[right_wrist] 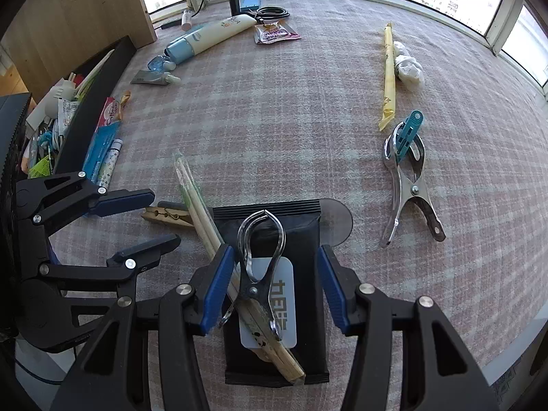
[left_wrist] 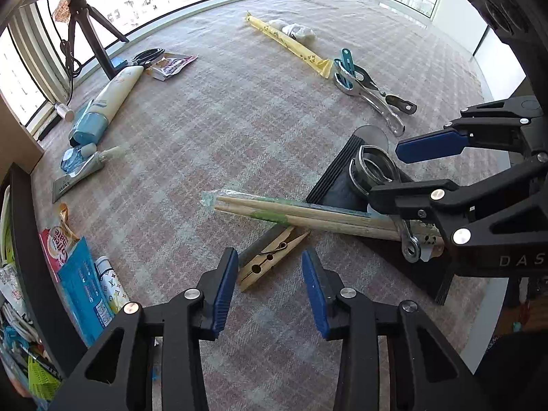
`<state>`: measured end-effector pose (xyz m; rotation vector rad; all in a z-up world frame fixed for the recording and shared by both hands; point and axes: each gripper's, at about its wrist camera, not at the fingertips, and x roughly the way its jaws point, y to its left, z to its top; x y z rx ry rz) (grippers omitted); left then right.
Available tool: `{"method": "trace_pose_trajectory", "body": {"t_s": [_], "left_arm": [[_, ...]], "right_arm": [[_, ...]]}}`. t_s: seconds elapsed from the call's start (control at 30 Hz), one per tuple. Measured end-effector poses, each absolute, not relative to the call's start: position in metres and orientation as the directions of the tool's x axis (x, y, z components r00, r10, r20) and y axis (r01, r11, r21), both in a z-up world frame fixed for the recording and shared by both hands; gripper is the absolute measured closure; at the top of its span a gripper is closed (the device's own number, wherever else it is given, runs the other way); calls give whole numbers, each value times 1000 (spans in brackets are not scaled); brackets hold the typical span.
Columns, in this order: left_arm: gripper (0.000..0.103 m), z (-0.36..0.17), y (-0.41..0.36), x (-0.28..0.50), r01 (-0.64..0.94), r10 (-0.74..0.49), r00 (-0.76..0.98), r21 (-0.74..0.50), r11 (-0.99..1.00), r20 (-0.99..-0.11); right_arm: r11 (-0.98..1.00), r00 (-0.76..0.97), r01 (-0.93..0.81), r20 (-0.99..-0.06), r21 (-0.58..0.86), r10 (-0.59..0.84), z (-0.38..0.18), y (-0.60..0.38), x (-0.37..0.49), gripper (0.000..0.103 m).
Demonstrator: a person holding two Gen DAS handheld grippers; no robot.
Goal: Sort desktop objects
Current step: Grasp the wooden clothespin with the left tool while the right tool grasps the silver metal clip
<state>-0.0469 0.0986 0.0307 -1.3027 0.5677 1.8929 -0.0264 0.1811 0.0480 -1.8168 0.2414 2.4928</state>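
**Sorting barely begun: both grippers poised over the central pile**

We start at our left gripper (left_wrist: 270,289), low in the frame of its own camera. Its jaws stand partly apart and hold nothing; the wooden clothespin (left_wrist: 270,260) lies on the cloth between and just beyond the blue pads (left_wrist: 224,294), which do not press on it.

Our right gripper (right_wrist: 274,287) stands wider. It straddles the small metal clamp (right_wrist: 262,267) and the chopsticks (right_wrist: 205,212), which lie across the black pouch (right_wrist: 308,239) at lower centre of that view. Its left pad sits just beside the chopsticks; we cannot tell whether it touches them. Nothing is lifted.

Moving outward, we judge most of the work undone. Loose on the checked cloth (right_wrist: 274,120) we see:
- a large metal clamp (right_wrist: 411,185) with a teal clip (right_wrist: 409,130), at right;
- a yellow sleeve (right_wrist: 388,68) and a white wad (right_wrist: 407,65), upper right;
- a cream and blue tube (right_wrist: 209,36), a snack packet (right_wrist: 274,32), a small tube (right_wrist: 157,77) and a coiled cable (right_wrist: 272,12), upper left.

At far left a black bin (right_wrist: 96,102) holds mixed items, and sachets (right_wrist: 106,130) lie beside it. Whether these were already sorted we cannot say.
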Motion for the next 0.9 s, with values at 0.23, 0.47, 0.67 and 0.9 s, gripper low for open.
{"method": "trace_pose_trajectory", "body": {"t_s": [0.23, 0.47, 0.67, 0.9], "left_arm": [[85, 31, 99, -37, -806, 338, -166, -70, -588, -926], [85, 25, 107, -38, -804, 312, -166, -54, -592, -936], [92, 29, 100, -28, -794, 335, -166, -75, -603, -928], [92, 45, 72, -27, -723, 370, -191, -125, -679, -909]], "right_arm": [[-989, -292, -139, -956, 47, -5, 44, 181, -28, 67], [-986, -278, -157, -961, 63, -17, 38, 184, -28, 70], [-971, -299, -194, -951, 142, -79, 43, 194, -21, 77], [-960, -353, -232, -933, 158, -68, 62, 207, -12, 77]]}}
